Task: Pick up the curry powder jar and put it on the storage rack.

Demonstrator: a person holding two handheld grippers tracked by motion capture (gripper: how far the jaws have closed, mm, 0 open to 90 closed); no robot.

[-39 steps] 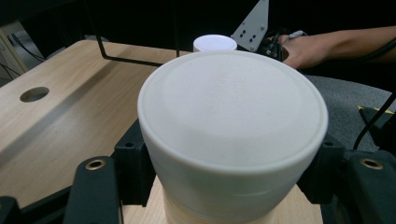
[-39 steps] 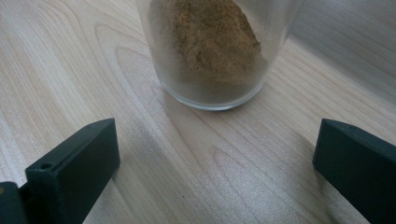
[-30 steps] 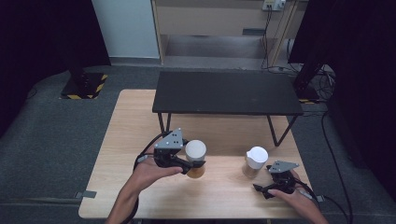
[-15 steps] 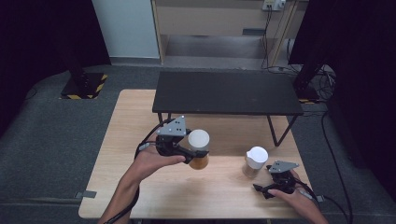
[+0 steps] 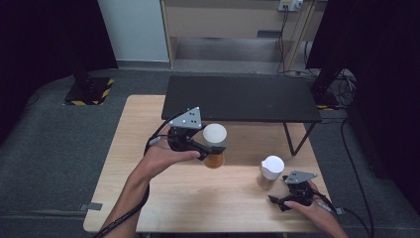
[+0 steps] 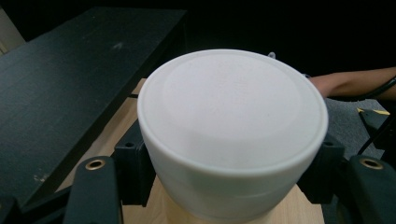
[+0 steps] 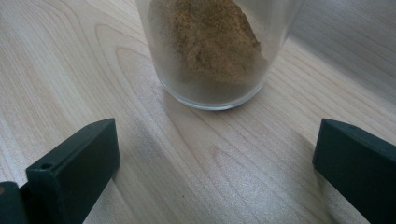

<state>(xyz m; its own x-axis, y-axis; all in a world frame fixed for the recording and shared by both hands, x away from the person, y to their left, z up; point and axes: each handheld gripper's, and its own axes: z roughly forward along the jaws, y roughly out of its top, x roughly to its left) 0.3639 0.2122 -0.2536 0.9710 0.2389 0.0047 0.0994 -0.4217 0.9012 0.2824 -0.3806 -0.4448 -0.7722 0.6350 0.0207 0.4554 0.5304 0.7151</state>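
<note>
My left gripper (image 5: 208,148) is shut on a white-lidded jar (image 5: 215,144) with amber contents, held up off the wooden table (image 5: 148,188). In the left gripper view the jar's white lid (image 6: 233,121) sits squeezed between the two black jaws. A second white-lidded jar (image 5: 271,171) with brown powder stands on the table at the right. My right gripper (image 5: 277,202) rests low on the table just in front of that jar, open. In the right gripper view the glass jar (image 7: 212,51) stands beyond the spread fingertips (image 7: 74,163), untouched.
A low black bench (image 5: 240,98) stands across the back half of the table, just behind the lifted jar. A grey carpeted floor surrounds the table. Cables trail from both grippers.
My left gripper has risen with the jar and moved a little right and toward the black bench. The right gripper and its jar have stayed put.
</note>
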